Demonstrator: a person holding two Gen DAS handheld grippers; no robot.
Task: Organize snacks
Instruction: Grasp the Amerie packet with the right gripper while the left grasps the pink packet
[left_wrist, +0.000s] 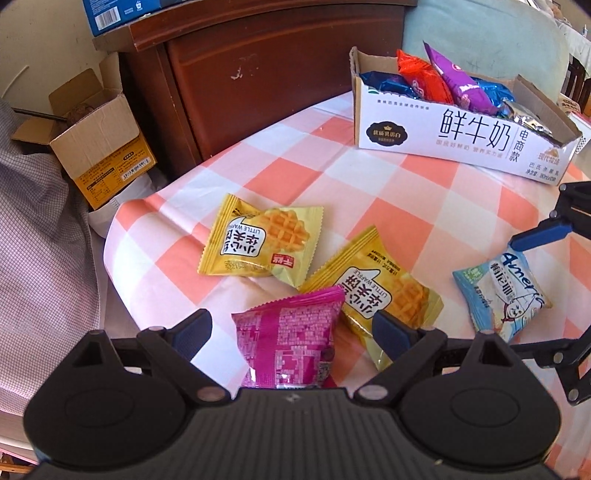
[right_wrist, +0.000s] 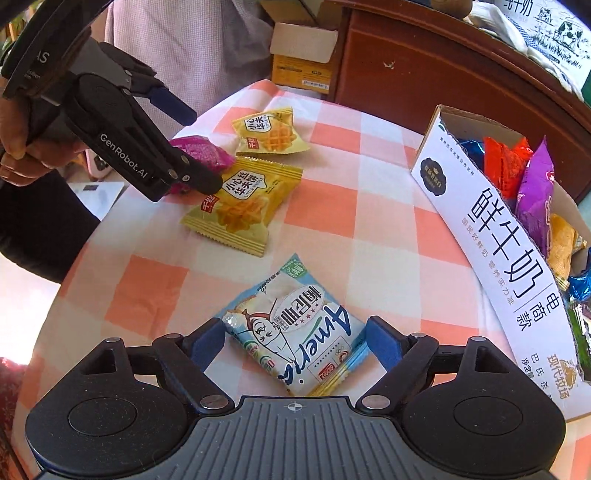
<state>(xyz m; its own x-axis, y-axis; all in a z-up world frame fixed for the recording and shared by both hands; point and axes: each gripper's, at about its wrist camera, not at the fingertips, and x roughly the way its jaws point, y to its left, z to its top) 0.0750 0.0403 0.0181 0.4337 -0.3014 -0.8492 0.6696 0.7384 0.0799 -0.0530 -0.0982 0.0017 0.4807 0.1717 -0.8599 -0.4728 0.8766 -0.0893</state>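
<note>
My left gripper (left_wrist: 291, 334) is open around a pink snack packet (left_wrist: 291, 339) lying on the checked tablecloth; its fingers stand apart on either side without squeezing it. Two yellow waffle packets (left_wrist: 262, 240) (left_wrist: 376, 291) lie just beyond. My right gripper (right_wrist: 295, 341) is open around a light blue snack packet (right_wrist: 295, 332), fingers close to its edges. The same blue packet shows in the left wrist view (left_wrist: 502, 291). The white milk carton box (left_wrist: 461, 140) holding several snack packets stands at the back right; it also shows in the right wrist view (right_wrist: 509, 266).
The round table with the pink checked cloth (left_wrist: 369, 192) ends close on the left. A dark wooden cabinet (left_wrist: 258, 74) stands behind it. An open cardboard box (left_wrist: 99, 147) sits on the floor to the left.
</note>
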